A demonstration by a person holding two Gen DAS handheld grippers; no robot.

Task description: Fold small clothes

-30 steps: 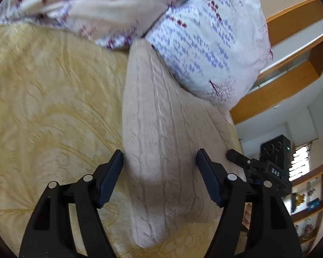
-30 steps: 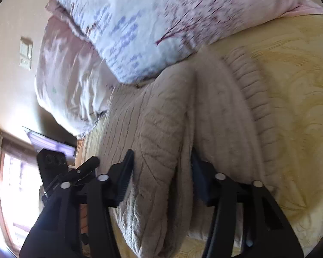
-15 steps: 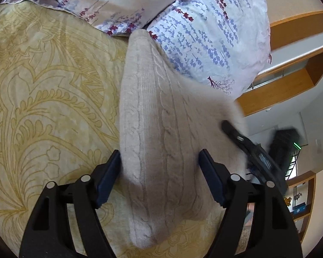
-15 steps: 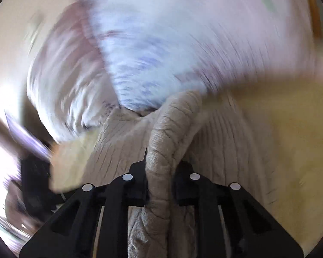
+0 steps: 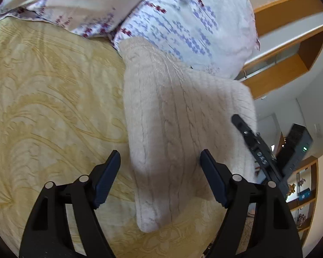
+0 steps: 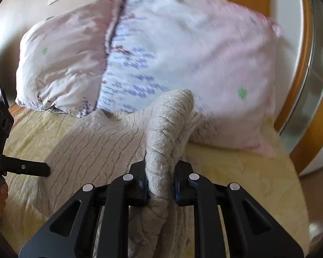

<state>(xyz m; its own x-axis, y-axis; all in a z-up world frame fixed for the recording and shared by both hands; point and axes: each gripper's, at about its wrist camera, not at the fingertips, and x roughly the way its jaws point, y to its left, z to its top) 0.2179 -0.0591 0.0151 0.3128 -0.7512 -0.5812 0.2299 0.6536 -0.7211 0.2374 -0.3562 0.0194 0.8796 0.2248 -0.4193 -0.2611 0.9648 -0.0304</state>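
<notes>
A cream cable-knit sweater [image 5: 172, 116] lies on the yellow patterned bedspread [image 5: 49, 99], its far end against the pillows. My left gripper [image 5: 160, 178] is open, its fingers standing either side of the sweater's near folded end, above it. My right gripper [image 6: 160, 185] is shut on a bunched fold of the sweater [image 6: 165, 135] and holds it lifted above the rest of the garment [image 6: 90, 142]. The right gripper also shows at the right of the left wrist view [image 5: 254, 142], at the sweater's raised edge.
Two floral pillows [image 6: 183, 56] lie at the head of the bed, touching the sweater. A wooden headboard and shelves [image 5: 290, 49] stand at the right. The bed's edge [image 6: 286, 172] runs close on the right. The left gripper's finger [image 6: 23, 167] shows at the left of the right wrist view.
My right gripper has closed on a fold of the sweater and lifted it, swinging toward the pillows. My left gripper has stayed open over the near end.
</notes>
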